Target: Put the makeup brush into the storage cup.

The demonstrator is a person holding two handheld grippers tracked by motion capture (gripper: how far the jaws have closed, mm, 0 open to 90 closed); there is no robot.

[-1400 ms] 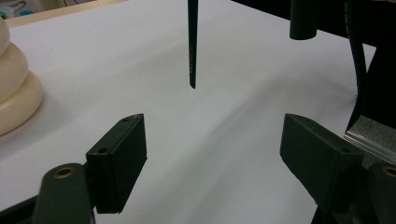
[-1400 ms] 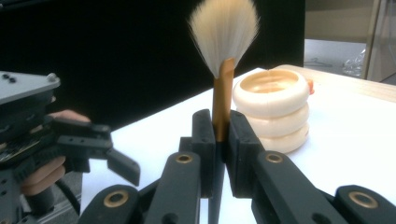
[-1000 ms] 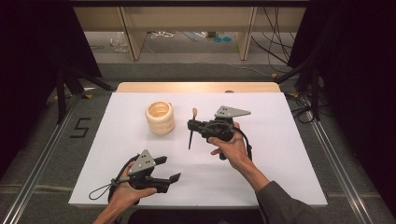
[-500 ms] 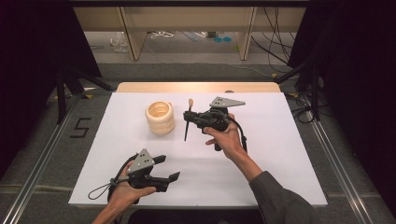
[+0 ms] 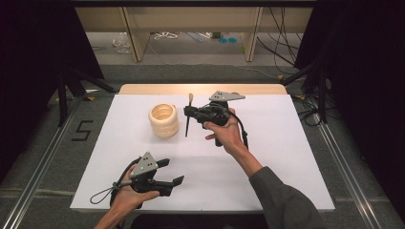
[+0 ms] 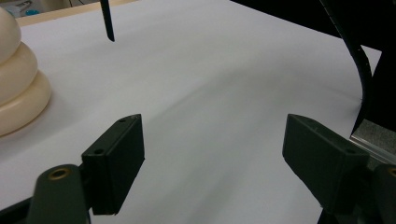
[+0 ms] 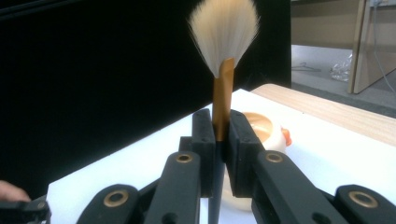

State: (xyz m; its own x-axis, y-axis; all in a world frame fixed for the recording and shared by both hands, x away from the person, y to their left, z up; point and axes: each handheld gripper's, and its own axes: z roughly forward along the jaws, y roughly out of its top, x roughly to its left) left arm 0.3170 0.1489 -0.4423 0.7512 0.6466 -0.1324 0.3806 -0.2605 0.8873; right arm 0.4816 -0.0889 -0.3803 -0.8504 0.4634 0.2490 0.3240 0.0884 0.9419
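A cream ribbed holder [image 5: 164,119] stands left of centre on the white table [image 5: 286,157]. Just right of it my right gripper [image 5: 189,113] is shut on a make-up brush [image 5: 187,125], which stands upright with its pale bristles up and its dark handle hanging above the table. In the right gripper view the jaws clamp the brush's gold ferrule [image 7: 222,88], and the holder [image 7: 261,127] sits behind them. Near the front edge my left gripper [image 5: 173,172] rests open with nothing between its jaws. The left gripper view shows the holder [image 6: 18,79] at the left and the brush handle's tip [image 6: 107,23] beyond my left gripper [image 6: 215,135].
A wooden strip [image 5: 157,88] borders the table's far edge, with shelving legs and cables on the floor behind. Metal rails [image 5: 38,167] run along both sides of the table. Dark curtains close in left and right.
My right gripper has carried the brush away from the person and a little left, closer to the holder. The left gripper has stayed put.
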